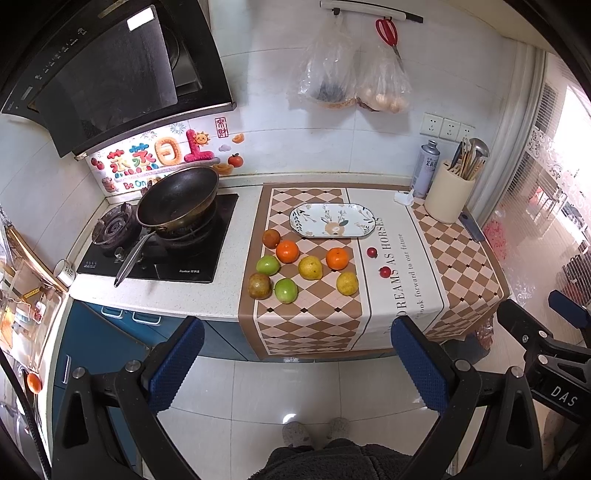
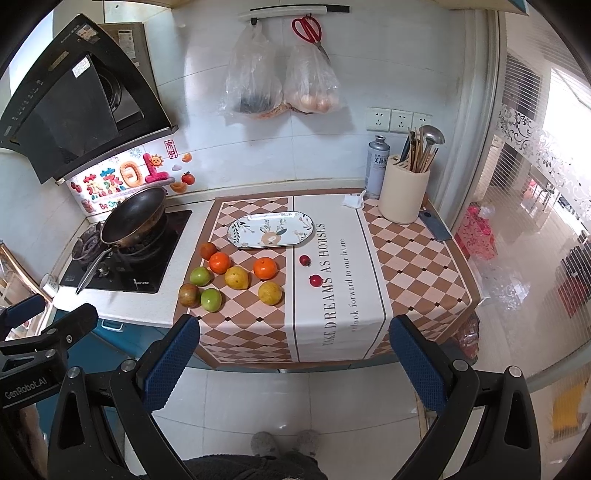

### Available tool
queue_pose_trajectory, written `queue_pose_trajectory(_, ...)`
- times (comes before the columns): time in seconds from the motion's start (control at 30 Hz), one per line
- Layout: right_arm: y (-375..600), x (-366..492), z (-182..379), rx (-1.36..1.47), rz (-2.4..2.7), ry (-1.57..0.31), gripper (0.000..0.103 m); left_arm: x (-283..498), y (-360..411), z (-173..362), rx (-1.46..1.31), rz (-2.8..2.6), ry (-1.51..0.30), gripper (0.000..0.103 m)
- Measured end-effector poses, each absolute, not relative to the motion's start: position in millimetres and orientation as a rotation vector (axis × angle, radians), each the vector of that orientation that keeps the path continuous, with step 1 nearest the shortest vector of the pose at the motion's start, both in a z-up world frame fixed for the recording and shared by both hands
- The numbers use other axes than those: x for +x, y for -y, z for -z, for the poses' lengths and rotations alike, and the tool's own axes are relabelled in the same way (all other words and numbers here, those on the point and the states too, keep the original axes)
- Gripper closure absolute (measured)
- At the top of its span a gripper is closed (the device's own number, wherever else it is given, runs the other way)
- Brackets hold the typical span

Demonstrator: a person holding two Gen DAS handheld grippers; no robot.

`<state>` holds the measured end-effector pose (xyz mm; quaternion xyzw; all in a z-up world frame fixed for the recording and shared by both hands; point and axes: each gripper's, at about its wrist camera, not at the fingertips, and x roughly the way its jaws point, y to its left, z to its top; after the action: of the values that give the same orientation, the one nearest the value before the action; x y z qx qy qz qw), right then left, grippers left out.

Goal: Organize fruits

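Several fruits lie on the checked counter mat: two oranges, two yellow fruits, two green ones, two brownish ones and two small red ones. Behind them sits an empty oval floral plate. My left gripper hangs open over the floor, well short of the counter. My right gripper is open too, equally far back. The oranges and green fruits also show in the right wrist view.
A wok sits on the gas hob to the left. A beige utensil holder, a spray can and a cleaver stand at the back right. Two plastic bags and red scissors hang on the wall.
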<state>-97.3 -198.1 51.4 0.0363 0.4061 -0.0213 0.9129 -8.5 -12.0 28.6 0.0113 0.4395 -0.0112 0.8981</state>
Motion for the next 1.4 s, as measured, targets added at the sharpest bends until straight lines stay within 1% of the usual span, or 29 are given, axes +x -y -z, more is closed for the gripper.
queue_pose_trajectory(0.2,214,-81,-40,0.119,0.031,-0.825,0.000,-3,11,-35,0.024,-0.033,-0.894,0.000)
queue_pose_trajectory(0.3,228,-63,-22,0.149,0.001,-0.805,0.000,12,6,-30,0.053,-0.134,-0.834,0.000)
queue_pose_trajectory(0.4,231,-35,7,0.186,-0.044,-0.844,0.000,31,-4,-10,0.098,-0.257,-0.799,0.000)
queue_pose_trajectory(0.53,223,13,61,0.258,-0.141,-0.959,0.000,57,-18,28,0.130,-0.373,-0.829,0.000)
queue_pose_trajectory(0.8,188,106,169,0.297,-0.171,-1.149,0.000,149,-59,118,0.106,-0.381,-1.017,0.000)
queue_pose_trajectory(0.97,174,168,230,0.313,-0.106,-1.263,0.001,234,-78,189,0.097,-0.236,-1.203,0.000)
queue_pose_trajectory(1.1,164,206,269,0.317,-0.064,-1.350,0.003,292,-76,237,0.179,-0.092,-1.315,0.001)
queue_pose_trajectory(1.27,159,229,300,0.314,-0.024,-1.430,0.005,335,-59,286,0.342,0.093,-1.425,0.006)
queue_pose_trajectory(1.4,159,238,314,0.329,-0.004,-1.467,0.005,348,-41,308,0.449,0.202,-1.463,0.011)
